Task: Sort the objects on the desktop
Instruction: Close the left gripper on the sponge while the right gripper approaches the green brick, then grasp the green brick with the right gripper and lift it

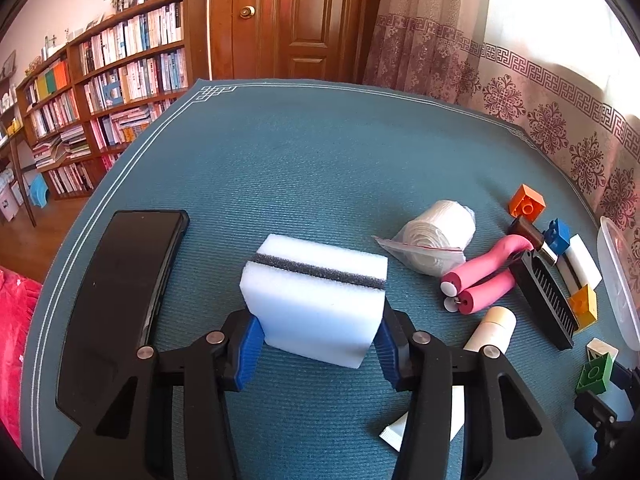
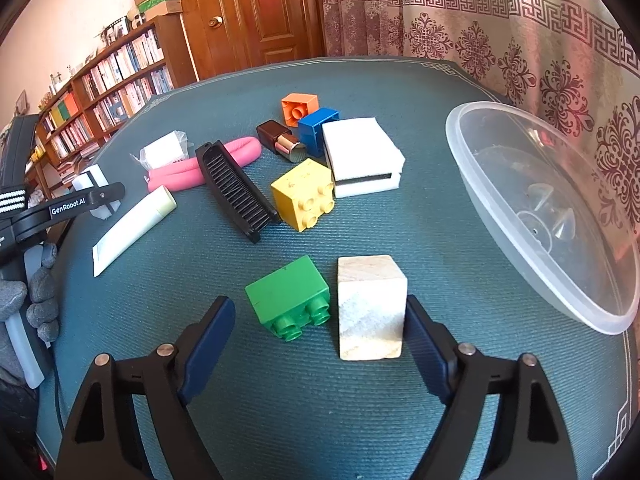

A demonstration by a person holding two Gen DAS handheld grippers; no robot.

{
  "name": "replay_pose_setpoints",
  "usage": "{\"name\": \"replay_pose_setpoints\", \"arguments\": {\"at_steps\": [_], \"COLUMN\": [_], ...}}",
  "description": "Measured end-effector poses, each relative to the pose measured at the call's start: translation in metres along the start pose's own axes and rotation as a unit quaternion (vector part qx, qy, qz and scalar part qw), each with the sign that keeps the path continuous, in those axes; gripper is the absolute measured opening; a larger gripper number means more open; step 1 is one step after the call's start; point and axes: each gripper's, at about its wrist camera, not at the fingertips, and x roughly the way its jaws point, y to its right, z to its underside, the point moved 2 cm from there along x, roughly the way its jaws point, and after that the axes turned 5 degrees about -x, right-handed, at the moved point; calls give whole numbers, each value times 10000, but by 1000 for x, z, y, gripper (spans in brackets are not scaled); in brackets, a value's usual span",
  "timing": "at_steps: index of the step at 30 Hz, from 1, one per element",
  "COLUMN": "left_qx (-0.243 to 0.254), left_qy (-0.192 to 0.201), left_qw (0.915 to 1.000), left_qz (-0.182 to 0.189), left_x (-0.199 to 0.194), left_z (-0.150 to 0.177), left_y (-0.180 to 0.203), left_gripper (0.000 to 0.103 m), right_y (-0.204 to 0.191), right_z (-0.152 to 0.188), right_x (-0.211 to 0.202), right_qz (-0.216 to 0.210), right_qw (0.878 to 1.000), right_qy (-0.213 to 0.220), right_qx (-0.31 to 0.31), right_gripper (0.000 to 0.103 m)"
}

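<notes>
In your left wrist view, the clear plastic bowl (image 1: 616, 280) is cut off by the right edge of the frame, and the white tube (image 1: 490, 330) disappears behind your left gripper's right finger at lower right. The right gripper (image 1: 608, 412) shows only as a dark sliver at the lower right edge. Book titles on the bookshelf (image 1: 120, 80), upper left, are too small to read.

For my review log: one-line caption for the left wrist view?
Left gripper clamps a white sponge beside a phone on the mat.
</notes>
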Motion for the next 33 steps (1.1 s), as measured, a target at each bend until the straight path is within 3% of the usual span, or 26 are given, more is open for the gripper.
{"name": "replay_pose_setpoints", "arguments": {"at_steps": [7,24,33], "left_qx": [14,-18,-31], "left_qy": [10,-62,-56], "left_qw": [10000,9999,10000], "left_qz": [41,90,74], "left_x": [-2,-1,1], "left_z": [0,2,1], "left_y": [-2,-2,4], "left_gripper": [52,52,52], "right_y": [4,15,24], "right_z": [-1,6,10], "right_x": [-2,-22,-27], "right_qz": [-131,-519,-318], "right_qw": [9999,9976,9971], "right_qy": [40,48,89], "right_qx": [85,467,680], "right_gripper": [72,72,72]}}
